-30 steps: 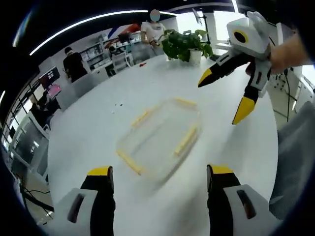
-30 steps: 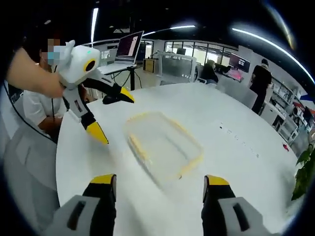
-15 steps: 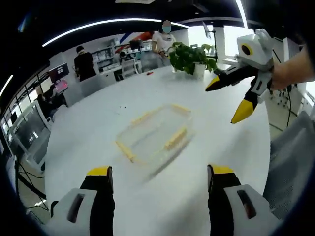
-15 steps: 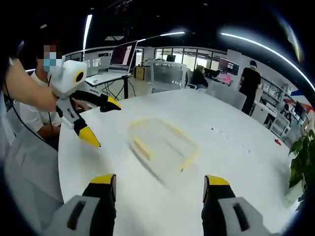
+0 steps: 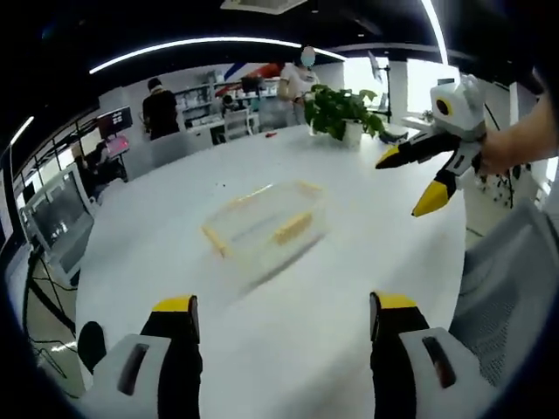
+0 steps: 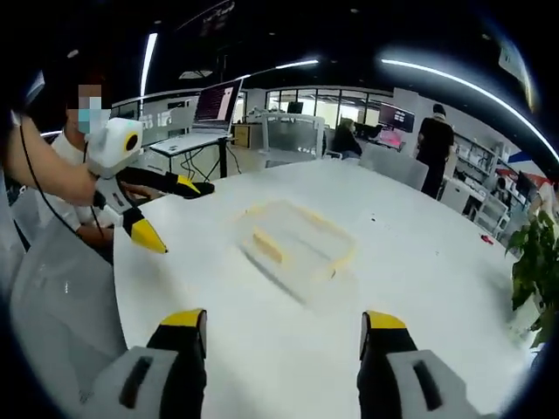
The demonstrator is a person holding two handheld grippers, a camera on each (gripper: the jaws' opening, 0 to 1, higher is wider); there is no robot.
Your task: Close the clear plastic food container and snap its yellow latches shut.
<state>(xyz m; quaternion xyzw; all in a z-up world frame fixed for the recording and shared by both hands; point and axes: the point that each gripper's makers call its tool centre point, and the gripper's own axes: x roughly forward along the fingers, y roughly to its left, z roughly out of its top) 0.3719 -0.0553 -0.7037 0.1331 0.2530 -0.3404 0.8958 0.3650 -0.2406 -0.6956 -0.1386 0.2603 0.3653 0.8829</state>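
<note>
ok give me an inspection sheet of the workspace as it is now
surface: white round table, mostly bare
job's things: clear container near mid-table, yellow latches along its edges; blurred, so lid and latch state cannot be told
clutter: small dark specks beyond the container, a red bit near the far edge
grippers: left gripper and right gripper both open, held off the container, empty
cables: thin black cable beside the person's arm
surroundings: potted plant on the table, laptop, desks, people standing

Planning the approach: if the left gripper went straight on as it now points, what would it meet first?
Probably the clear plastic food container, lying ahead between the left gripper's open jaws on the white table; depth is unclear.
</note>
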